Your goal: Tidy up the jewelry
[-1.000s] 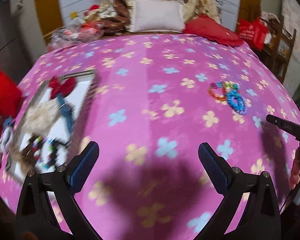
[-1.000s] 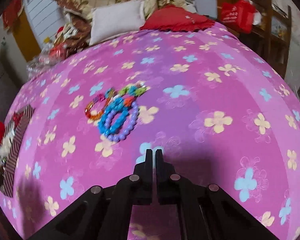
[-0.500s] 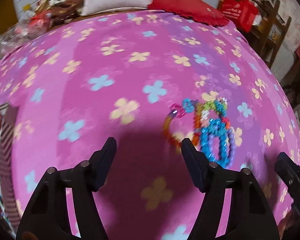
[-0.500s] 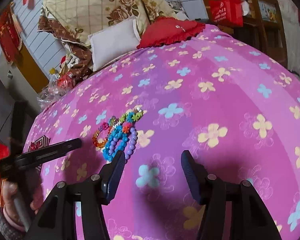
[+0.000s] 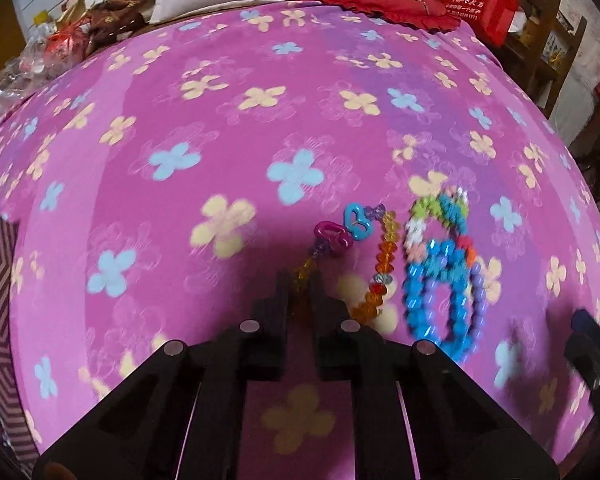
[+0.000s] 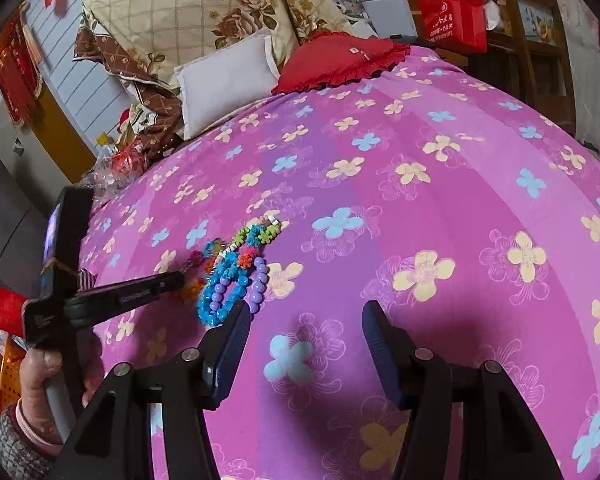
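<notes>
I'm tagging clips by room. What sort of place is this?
Most likely a bedroom: the work goes on atop a bed under a pink flowered bedspread, with a white pillow and a folded floral quilt piled at its far end.

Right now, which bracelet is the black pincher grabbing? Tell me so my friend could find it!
Look at the big pink bedspread with flowers, then the little heap of bead bracelets. The left gripper is shut on the orange bracelet, the leftmost one. Unlike the chunky blue bracelet beside it, it has clear amber beads, plus one pink and one blue charm.
</notes>
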Demonstrator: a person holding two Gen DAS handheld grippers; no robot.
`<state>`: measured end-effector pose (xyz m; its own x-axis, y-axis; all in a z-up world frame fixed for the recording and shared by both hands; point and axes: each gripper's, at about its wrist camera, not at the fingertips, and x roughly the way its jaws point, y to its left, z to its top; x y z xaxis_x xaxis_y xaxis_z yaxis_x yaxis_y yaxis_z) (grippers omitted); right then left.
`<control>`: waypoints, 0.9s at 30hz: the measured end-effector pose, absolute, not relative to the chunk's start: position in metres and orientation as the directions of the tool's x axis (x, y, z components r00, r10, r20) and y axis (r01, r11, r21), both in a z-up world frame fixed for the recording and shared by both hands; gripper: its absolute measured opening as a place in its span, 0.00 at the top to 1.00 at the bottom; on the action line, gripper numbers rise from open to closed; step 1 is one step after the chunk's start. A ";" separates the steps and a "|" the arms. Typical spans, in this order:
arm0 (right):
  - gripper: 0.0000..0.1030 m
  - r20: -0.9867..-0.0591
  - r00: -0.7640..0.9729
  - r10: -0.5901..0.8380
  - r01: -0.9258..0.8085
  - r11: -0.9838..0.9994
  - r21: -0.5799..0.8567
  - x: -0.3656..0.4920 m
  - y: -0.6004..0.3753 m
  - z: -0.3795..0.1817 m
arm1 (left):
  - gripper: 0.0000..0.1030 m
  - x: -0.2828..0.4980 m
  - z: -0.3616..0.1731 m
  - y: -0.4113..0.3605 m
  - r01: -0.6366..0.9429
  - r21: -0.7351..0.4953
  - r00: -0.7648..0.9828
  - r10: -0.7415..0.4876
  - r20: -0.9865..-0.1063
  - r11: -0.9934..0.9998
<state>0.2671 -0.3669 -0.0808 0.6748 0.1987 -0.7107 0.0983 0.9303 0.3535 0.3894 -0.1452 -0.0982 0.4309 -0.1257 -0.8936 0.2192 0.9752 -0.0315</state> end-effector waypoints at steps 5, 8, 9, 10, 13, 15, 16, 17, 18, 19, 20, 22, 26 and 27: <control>0.46 -0.713 0.674 0.194 0.089 0.937 0.339 0.267 -0.364 -0.082 | 0.92 0.352 -0.101 -0.110 0.200 -0.041 0.426 -0.125 -0.896 0.979; 0.46 -0.710 0.670 0.218 0.067 0.934 0.350 0.267 -0.360 -0.084 | 0.92 0.329 -0.103 -0.092 0.191 -0.031 0.432 -0.112 -0.895 0.981; 0.46 -0.706 0.667 0.236 0.054 0.931 0.361 0.268 -0.358 -0.085 | 0.92 0.320 -0.104 -0.086 0.188 -0.021 0.438 -0.103 -0.893 0.982; 0.46 -0.707 0.663 0.247 0.044 0.929 0.367 0.268 -0.355 -0.087 | 0.92 0.314 -0.104 -0.081 0.185 -0.014 0.445 -0.096 -0.890 0.983; 0.46 -0.713 0.640 0.286 0.013 0.924 0.382 0.268 -0.344 -0.093 | 0.92 0.299 -0.106 -0.070 0.188 -0.008 0.456 -0.094 -0.885 0.982; 0.46 -0.718 0.626 0.304 -0.007 0.923 0.385 0.269 -0.334 -0.096 | 0.92 0.293 -0.108 -0.066 0.192 -0.011 0.460 -0.100 -0.882 0.981; 0.46 -0.717 0.623 0.312 -0.016 0.922 0.387 0.270 -0.332 -0.096 | 0.92 0.292 -0.108 -0.064 0.192 -0.009 0.464 -0.099 -0.880 0.981; 0.46 -0.716 0.621 0.319 -0.018 0.919 0.394 0.273 -0.329 -0.096 | 0.92 0.292 -0.108 -0.063 0.191 -0.011 0.466 -0.100 -0.879 0.982; 0.46 -0.717 0.620 0.318 -0.005 0.916 0.402 0.276 -0.330 -0.095 | 0.92 0.292 -0.108 -0.062 0.189 -0.019 0.467 -0.107 -0.878 0.982; 0.46 -0.717 0.619 0.320 0.013 0.909 0.417 0.282 -0.332 -0.093 | 0.92 0.292 -0.108 -0.062 0.189 -0.023 0.467 -0.111 -0.877 0.982; 0.46 -0.715 0.618 0.328 0.023 0.901 0.434 0.289 -0.334 -0.091 | 0.92 0.293 -0.108 -0.061 0.189 -0.025 0.467 -0.113 -0.877 0.982; 0.46 -0.716 0.616 0.328 0.031 0.898 0.439 0.305 -0.336 -0.085 | 0.92 0.294 -0.108 -0.061 0.192 -0.036 0.467 -0.123 -0.875 0.981; 0.46 -0.757 0.582 0.296 0.087 0.904 0.420 0.352 -0.340 -0.085 | 0.91 0.299 -0.108 -0.058 0.185 -0.064 0.465 -0.145 -0.873 0.981; 0.48 -0.768 0.569 0.294 0.098 0.903 0.418 0.361 -0.341 -0.086 | 0.91 0.300 -0.108 -0.058 0.186 -0.068 0.466 -0.149 -0.872 0.980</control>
<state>0.3614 -0.3408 -0.0862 0.5692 0.2943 -0.7677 0.0976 0.9030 0.4185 0.2999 -0.0576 -0.1076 0.4663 -0.1490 -0.8720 0.1861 0.9802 -0.0680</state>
